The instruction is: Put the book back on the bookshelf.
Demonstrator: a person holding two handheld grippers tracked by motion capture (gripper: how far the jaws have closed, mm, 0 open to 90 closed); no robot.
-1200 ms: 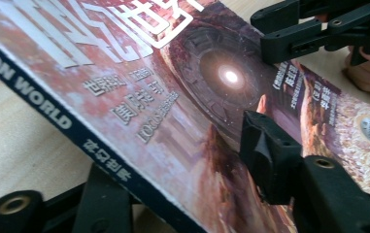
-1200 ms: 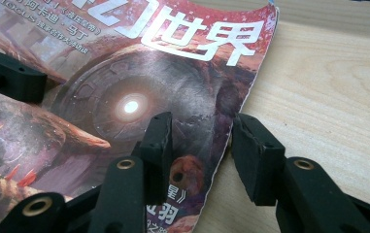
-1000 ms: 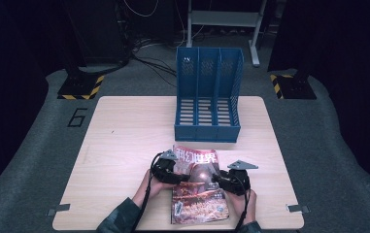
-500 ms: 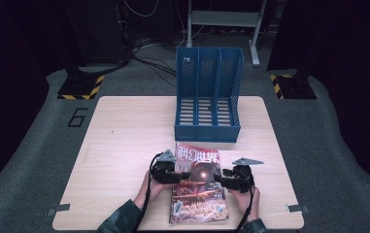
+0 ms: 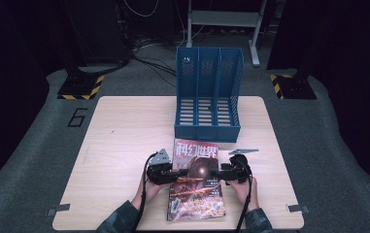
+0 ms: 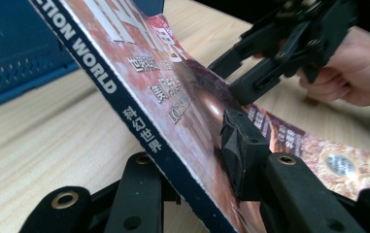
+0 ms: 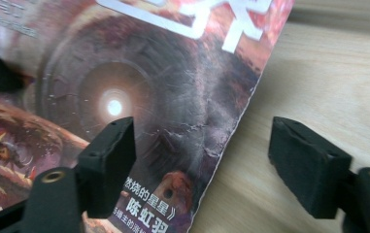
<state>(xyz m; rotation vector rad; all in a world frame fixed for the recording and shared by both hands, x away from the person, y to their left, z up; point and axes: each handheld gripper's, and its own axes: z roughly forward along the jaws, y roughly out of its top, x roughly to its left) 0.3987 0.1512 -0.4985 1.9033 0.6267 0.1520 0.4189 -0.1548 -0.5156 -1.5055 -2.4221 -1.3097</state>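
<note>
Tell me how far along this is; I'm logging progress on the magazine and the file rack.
Done: the left gripper is shut on the magazine at its spine edge, tilting it up. In hand: the right gripper has just been opening, astride the opposite edge without pressing. Left: the blue file rack holds nothing; the magazine isn't yet in a slot.

From above, light falls mainly on the pale worktop (image 5: 124,145), while the floor and the room behind sink into near black. The magazine (image 5: 194,182) cover carries a soft sheen in its middle. That picture is soft and slightly grainy, so small print is unreadable. In the left gripper view the near spine is sharp and the far hand (image 6: 352,73) blurs. In the right gripper view the cover's top edge looks smeared, possibly from motion.
</note>
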